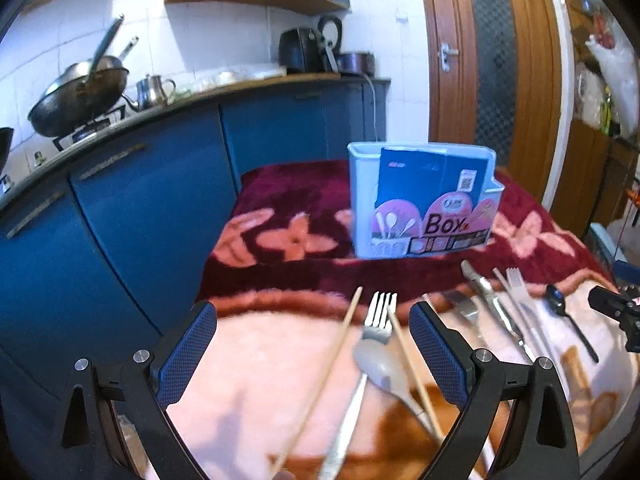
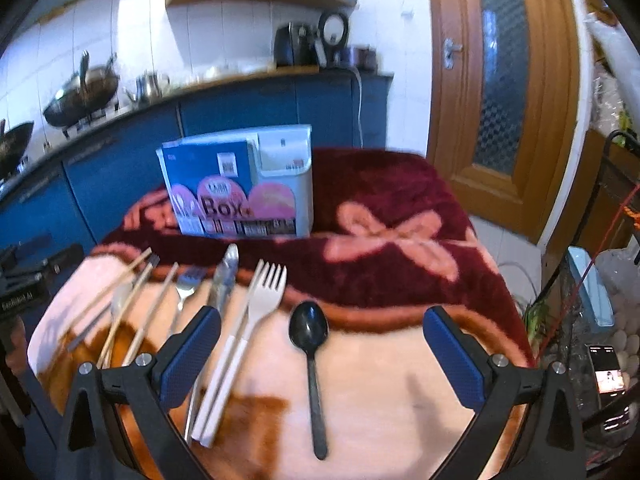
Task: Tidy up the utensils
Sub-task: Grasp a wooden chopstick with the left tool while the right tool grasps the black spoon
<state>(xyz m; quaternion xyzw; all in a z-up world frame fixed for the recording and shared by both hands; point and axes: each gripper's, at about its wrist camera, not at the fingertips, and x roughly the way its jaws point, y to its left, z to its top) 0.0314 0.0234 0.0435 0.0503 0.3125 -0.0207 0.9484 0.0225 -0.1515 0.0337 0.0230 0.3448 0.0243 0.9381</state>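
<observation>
- Wooden chopsticks (image 1: 320, 384) lie farthest left on the blanket (image 2: 400, 380), one loose stick crossing under my left gripper (image 1: 313, 336), whose jaws hang wide apart above them with nothing between.
- Just right of that stick, still between the left jaws, I see a metal fork (image 1: 378, 320) with a grey spoon (image 1: 380, 368) lying over its handle and a second stick beside them; this small pile is touching and tangled, so it will need separating.
- Further right in the left view come another steel fork (image 1: 466, 312) and a bright steel piece that I take for tongs or a knife (image 1: 490, 304); blur keeps me from saying which.
- Next sits a white plastic fork (image 2: 266, 292) with a white stick-like piece alongside, lying by the left finger of my right gripper (image 2: 322, 340).
- Centred between the right jaws is the black spoon (image 2: 310, 340), flat, bowl pointing away; those jaws are spread wide too, gripping nothing.
- Behind everything stands the pale blue utensil box (image 2: 240, 184), upright, its printed card still tucked in front. I cannot see any utensil in it.
- My judgement: sorting has barely begun, and every visible piece is still to go in.
</observation>
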